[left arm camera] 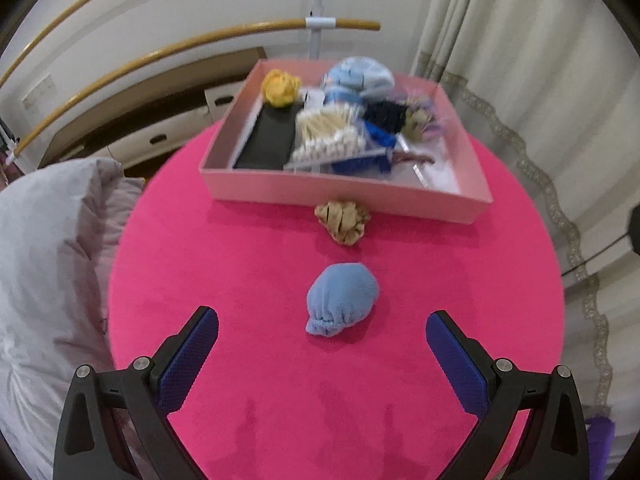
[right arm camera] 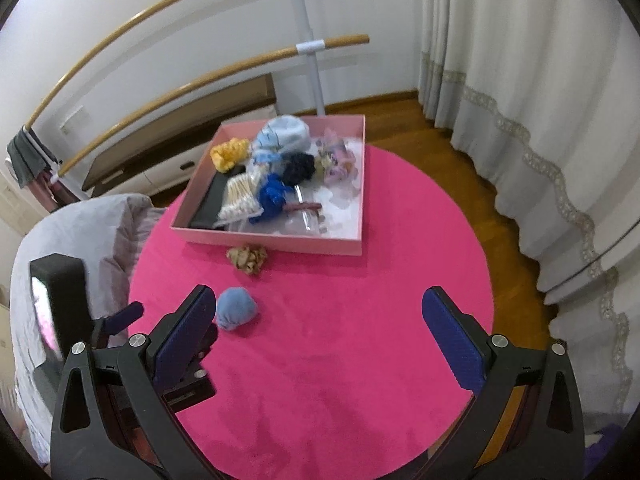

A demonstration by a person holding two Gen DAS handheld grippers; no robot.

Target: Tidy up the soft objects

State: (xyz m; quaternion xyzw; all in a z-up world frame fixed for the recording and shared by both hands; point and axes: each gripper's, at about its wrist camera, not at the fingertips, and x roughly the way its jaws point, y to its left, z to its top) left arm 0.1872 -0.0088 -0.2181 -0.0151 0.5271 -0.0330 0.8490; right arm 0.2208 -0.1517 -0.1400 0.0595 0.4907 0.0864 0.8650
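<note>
Left tongs [left arm camera: 322, 330] spread wide, nothing btwn the blue pads, hovering low over the round pink desk [left arm camera: 248, 264] w/ the light-blue soft ball [left arm camera: 341, 300] lying on the desk just ahead, roughly centred btwn the fingers, not touching either. Beige scrunchie [left arm camera: 343, 222] sits farther on, right against the front wall of the pink box [left arm camera: 344, 196]. Box holds a jumble: yellow scrunchie [left arm camera: 279, 87], cotton swabs [left arm camera: 328, 136], blue & dark fabrics, partly blurred. Right tongs [right arm camera: 318, 310] also wide & empty, higher up; in that view the blue ball [right arm camera: 237, 309] is just beside the left pad. Grey pillow [left arm camera: 52, 248] lies left of desk.
</note>
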